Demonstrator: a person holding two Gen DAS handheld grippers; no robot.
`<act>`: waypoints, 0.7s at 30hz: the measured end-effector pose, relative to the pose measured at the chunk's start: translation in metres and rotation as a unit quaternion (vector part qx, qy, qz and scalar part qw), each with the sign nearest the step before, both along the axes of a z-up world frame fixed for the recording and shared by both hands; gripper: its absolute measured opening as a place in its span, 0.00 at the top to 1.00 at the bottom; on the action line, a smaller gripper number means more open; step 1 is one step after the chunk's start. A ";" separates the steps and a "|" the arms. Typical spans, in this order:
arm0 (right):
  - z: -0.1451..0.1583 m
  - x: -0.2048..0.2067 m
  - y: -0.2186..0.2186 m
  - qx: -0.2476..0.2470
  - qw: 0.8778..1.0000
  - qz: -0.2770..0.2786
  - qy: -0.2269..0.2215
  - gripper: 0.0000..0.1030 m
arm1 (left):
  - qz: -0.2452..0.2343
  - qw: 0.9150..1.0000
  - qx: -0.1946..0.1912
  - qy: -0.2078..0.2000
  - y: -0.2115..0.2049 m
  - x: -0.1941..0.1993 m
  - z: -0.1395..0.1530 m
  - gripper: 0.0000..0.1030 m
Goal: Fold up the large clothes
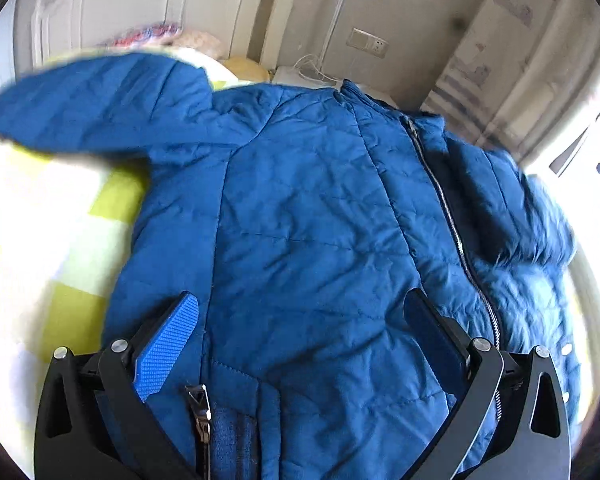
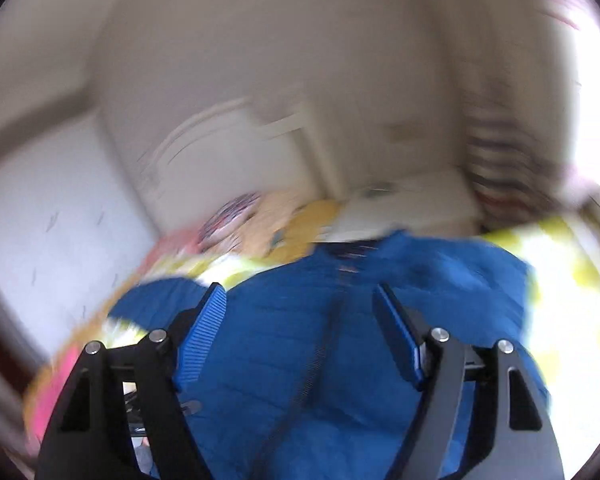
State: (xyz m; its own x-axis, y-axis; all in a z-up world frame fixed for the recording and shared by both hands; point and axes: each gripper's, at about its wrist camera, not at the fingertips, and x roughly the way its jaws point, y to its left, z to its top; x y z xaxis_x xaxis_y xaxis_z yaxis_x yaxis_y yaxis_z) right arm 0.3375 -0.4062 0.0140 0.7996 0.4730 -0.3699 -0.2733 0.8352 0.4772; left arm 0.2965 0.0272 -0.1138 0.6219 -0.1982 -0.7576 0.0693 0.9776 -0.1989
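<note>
Jacket (image 1: 300, 208), blue and quilted, lies spread front-up across a bed covered by a yellow-and-white checked sheet (image 1: 52, 216). A silver zipper (image 1: 452, 220) runs down its middle, partly done up, with the collar end toward the far wall. One sleeve (image 1: 100, 100) stretches out to the left in the left wrist view, slightly blurred, and the other side of the jacket is bunched into folds near the right edge of the bed.

The left gripper (image 1: 304, 320) hangs over the lower front of the jacket, angled downward. Its jaws stand wide apart with nothing pinched between them; blue ribbed pads (image 1: 168, 344) face inward (only the left one shows its ribbing clearly).

The right gripper (image 2: 300, 312) is above the jacket (image 2: 300, 360), pointing more toward the wall than the bed. Its jaws are released too, apart and empty, with the zipper (image 2: 320, 352) visible on the fabric below the gap. This view is heavily blurred.

Beyond the jacket, pillows or bedding (image 1: 188, 40) in pink and yellow are piled by a white headboard (image 1: 112, 4). A wall socket (image 1: 370, 44) with a white cable sits on the beige wall, and a striped curtain (image 1: 496, 52) hangs to the right.
</note>
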 end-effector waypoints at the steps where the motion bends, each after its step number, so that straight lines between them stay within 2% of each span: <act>1: -0.015 -0.009 -0.027 -0.001 0.999 -0.040 0.027 0.27 | -0.019 1.000 0.020 -0.005 -0.012 -0.001 0.005 0.04; 3: -0.052 -0.021 -0.059 -0.007 0.992 -0.091 0.088 0.27 | -0.077 0.994 0.072 -0.027 -0.052 -0.002 0.020 0.04; 4: -0.070 -0.028 -0.070 -0.006 0.988 -0.105 0.114 0.27 | -0.116 0.985 0.115 -0.050 -0.084 -0.002 0.029 0.04; 7: -0.107 -0.039 -0.082 0.018 0.977 -0.137 0.159 0.27 | -0.200 0.959 0.179 -0.090 -0.156 0.004 0.038 0.04; 9: -0.128 -0.049 -0.090 0.054 0.972 -0.155 0.171 0.27 | -0.234 0.946 0.198 -0.107 -0.194 0.011 0.036 0.04; 12: -0.146 -0.055 -0.094 0.092 0.963 -0.198 0.161 0.27 | -0.281 0.926 0.225 -0.116 -0.250 0.023 0.028 0.04; 15: -0.165 -0.058 -0.109 0.144 0.951 -0.224 0.159 0.27 | -0.305 0.896 0.281 -0.157 -0.300 0.025 0.016 0.04; 16: -0.168 -0.061 -0.115 0.156 0.947 -0.230 0.159 0.28 | -0.305 0.889 0.297 -0.167 -0.310 0.024 0.011 0.06; 18: -0.170 -0.062 -0.121 0.163 0.947 -0.231 0.151 0.28 | -0.309 0.875 0.329 -0.175 -0.330 0.031 0.000 0.28; 19: -0.171 -0.059 -0.120 0.159 0.949 -0.228 0.151 0.28 | -0.317 0.875 0.326 -0.168 -0.334 0.032 -0.001 0.47; 20: -0.171 -0.055 -0.118 0.152 0.951 -0.224 0.152 0.28 | -0.322 0.880 0.308 -0.164 -0.332 0.032 0.002 0.61; 21: -0.169 -0.055 -0.117 0.147 0.952 -0.223 0.151 0.28 | -0.316 0.890 0.279 -0.170 -0.325 0.030 0.011 0.68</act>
